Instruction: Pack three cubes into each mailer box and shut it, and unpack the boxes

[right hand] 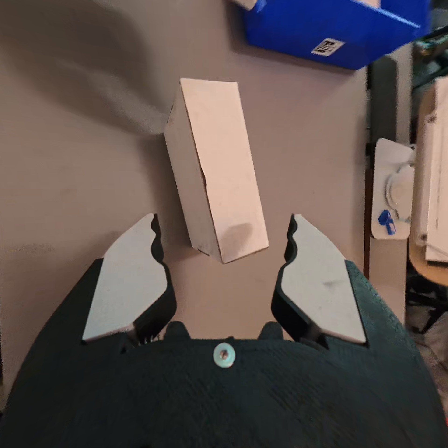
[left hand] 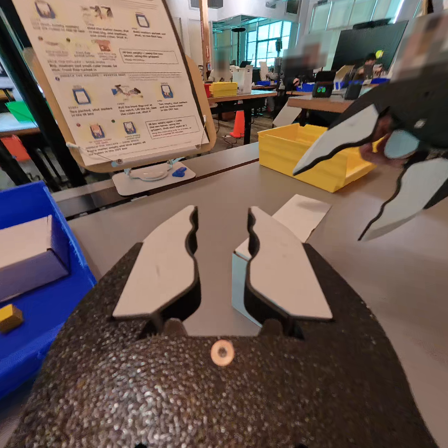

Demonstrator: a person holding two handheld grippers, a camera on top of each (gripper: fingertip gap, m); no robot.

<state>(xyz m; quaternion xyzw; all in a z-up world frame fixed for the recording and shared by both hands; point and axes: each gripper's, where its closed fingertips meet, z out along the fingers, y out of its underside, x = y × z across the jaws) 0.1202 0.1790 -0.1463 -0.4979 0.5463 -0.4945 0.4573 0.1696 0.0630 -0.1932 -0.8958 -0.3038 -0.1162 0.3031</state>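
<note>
A shut white mailer box (right hand: 218, 169) lies on the grey table, ahead of my right gripper (right hand: 223, 215), which hovers above it, open and empty. In the left wrist view the same box (left hand: 298, 215) shows partly behind my left gripper's right finger. My left gripper (left hand: 223, 208) is open and empty, low over the table just left of the box. The right gripper (left hand: 327, 206) also shows at upper right there, open. A blue bin (left hand: 48, 278) at the left holds another white mailer box (left hand: 26, 257) and a yellow cube (left hand: 11, 317).
A yellow bin (left hand: 310, 155) stands at the back right of the table. An instruction sheet on a stand (left hand: 116, 80) stands at the table's back edge; its white base (right hand: 388, 189) shows at the right in the right wrist view. The blue bin (right hand: 327, 31) lies beyond the box. There is about 15 cm between the tips of the two grippers.
</note>
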